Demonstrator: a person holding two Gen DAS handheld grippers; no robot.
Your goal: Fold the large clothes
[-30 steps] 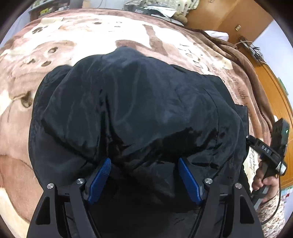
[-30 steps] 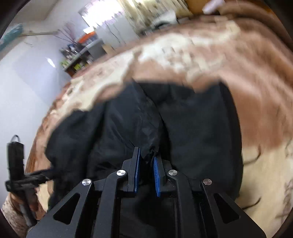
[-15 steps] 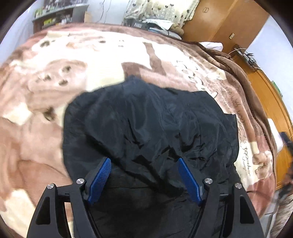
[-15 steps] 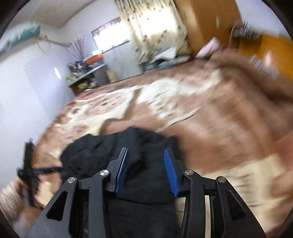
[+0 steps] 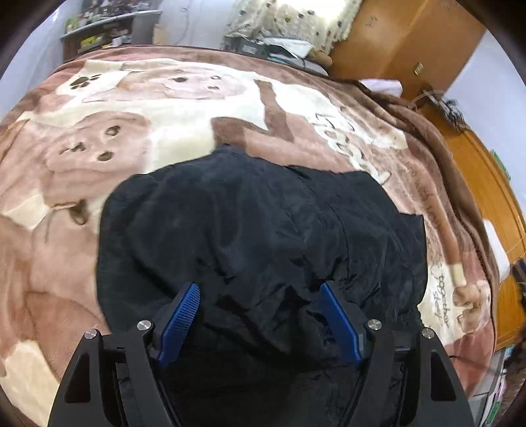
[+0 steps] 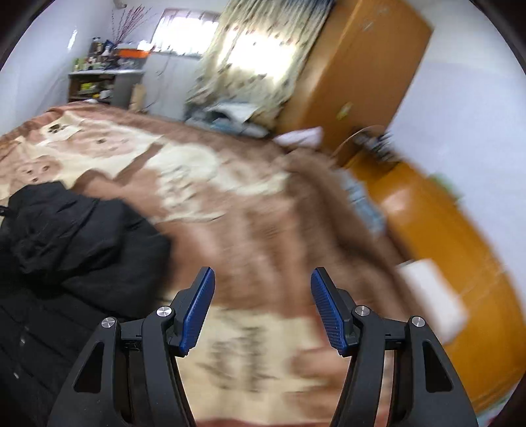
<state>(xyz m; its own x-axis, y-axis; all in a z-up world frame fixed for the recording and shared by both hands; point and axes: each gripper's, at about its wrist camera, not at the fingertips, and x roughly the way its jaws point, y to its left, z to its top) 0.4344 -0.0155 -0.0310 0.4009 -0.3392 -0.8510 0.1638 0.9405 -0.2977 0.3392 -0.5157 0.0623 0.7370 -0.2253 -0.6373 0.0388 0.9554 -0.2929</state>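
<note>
Released since a second ago, the black jacket (image 5: pixel 259 249) lies bundled; both left gripper (image 5: pixel 259 312) and right gripper (image 6: pixel 263 305) gape empty, so flatten before re-pinching.

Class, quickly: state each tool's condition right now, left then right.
Left tool: open, over the black jacket, holding nothing.
Right tool: open, empty, over the blanket.

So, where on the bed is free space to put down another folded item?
Bare blanket lies beyond the black jacket, toward the shelf, and on its right, beneath the open right gripper. Crowded: the head end, with clutter by the wardrobe.
</note>
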